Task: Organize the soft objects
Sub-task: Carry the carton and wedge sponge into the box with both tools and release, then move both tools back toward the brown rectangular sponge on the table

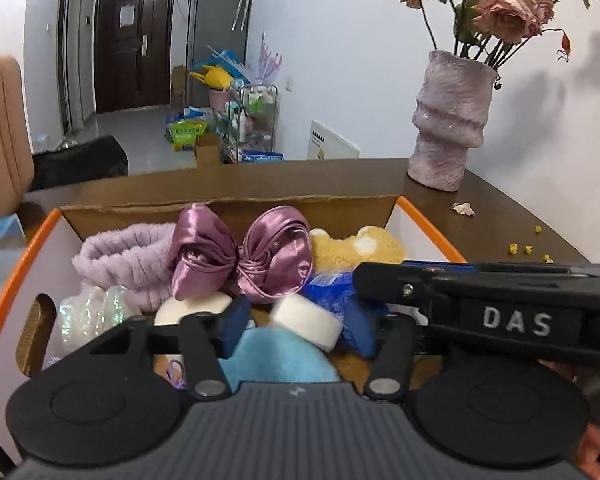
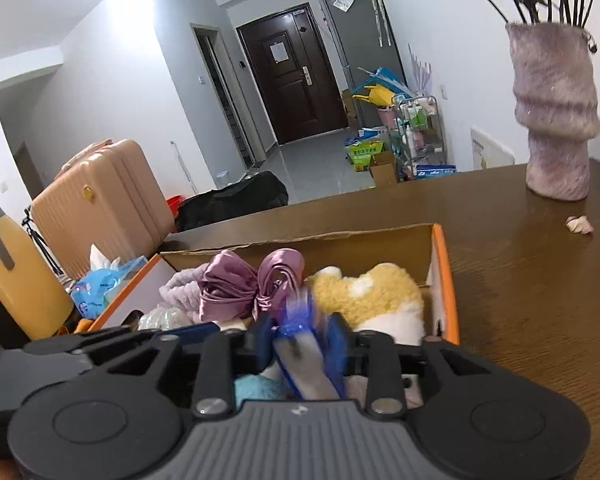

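1. While both tools hang over the cardboard box (image 1: pixel 112 208), the left gripper (image 1: pixel 296 330) has a white sponge puff (image 1: pixel 305 321) lying between its blue fingers (image 1: pixel 236 320). They stand apart, and I cannot see either pad pressing the puff, so it looks released or about to drop.
2. That puff sits just above the light blue cloth (image 1: pixel 276 360), its flat faces turned sideways towards the fingers.
3. Across in the other view, the right gripper (image 2: pixel 302 338) has a blue plastic packet (image 2: pixel 304 344) between its fingers, blurred; the jaws are parted, and whether they pinch it I cannot tell.
4. Both tools tilt downward into the box and lie side by side, the right one crossing in front of the left.
5. Beyond them lie the satin bow (image 1: pixel 240 256), lilac headband (image 1: pixel 124 256) and yellow plush (image 1: pixel 356 248), all inside.
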### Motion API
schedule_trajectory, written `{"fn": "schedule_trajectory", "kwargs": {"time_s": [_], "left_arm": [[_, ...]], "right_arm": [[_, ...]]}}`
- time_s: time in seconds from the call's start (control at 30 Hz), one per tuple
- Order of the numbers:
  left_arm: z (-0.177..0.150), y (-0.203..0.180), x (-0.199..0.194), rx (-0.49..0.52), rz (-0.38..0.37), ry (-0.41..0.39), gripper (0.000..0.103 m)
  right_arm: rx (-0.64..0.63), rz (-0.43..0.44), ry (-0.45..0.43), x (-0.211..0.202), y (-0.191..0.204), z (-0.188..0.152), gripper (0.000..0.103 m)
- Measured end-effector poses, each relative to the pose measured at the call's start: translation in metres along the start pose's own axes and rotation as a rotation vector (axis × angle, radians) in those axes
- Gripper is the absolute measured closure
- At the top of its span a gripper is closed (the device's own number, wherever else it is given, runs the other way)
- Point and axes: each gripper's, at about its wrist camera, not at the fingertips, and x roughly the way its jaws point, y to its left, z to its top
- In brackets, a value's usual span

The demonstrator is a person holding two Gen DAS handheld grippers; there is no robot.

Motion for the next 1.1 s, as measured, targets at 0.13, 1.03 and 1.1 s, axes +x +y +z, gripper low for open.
{"fn": "schedule_trajectory", "kwargs": {"time_s": [0.13,1.03,1.1], "left_arm": [[0.001,0.01,-0.013,-0.017,0.002,-0.036,0.032],[-0.064,0.076,-0.28,-0.007,0.286,-0.373,0.014],[-0.082,0.074,-0.29,-0.024,0.259,-0.385,0.013]], "right_arm": [[0.003,-0.003,-0.019,-0.008,-0.001,0.002,0.055],[-0.138,-0.134,-0.279,-0.229,0.056,-0.035,0.039],[-0.159,-0.136,-0.307,-0.237,0.065,-0.053,0.039]]}}
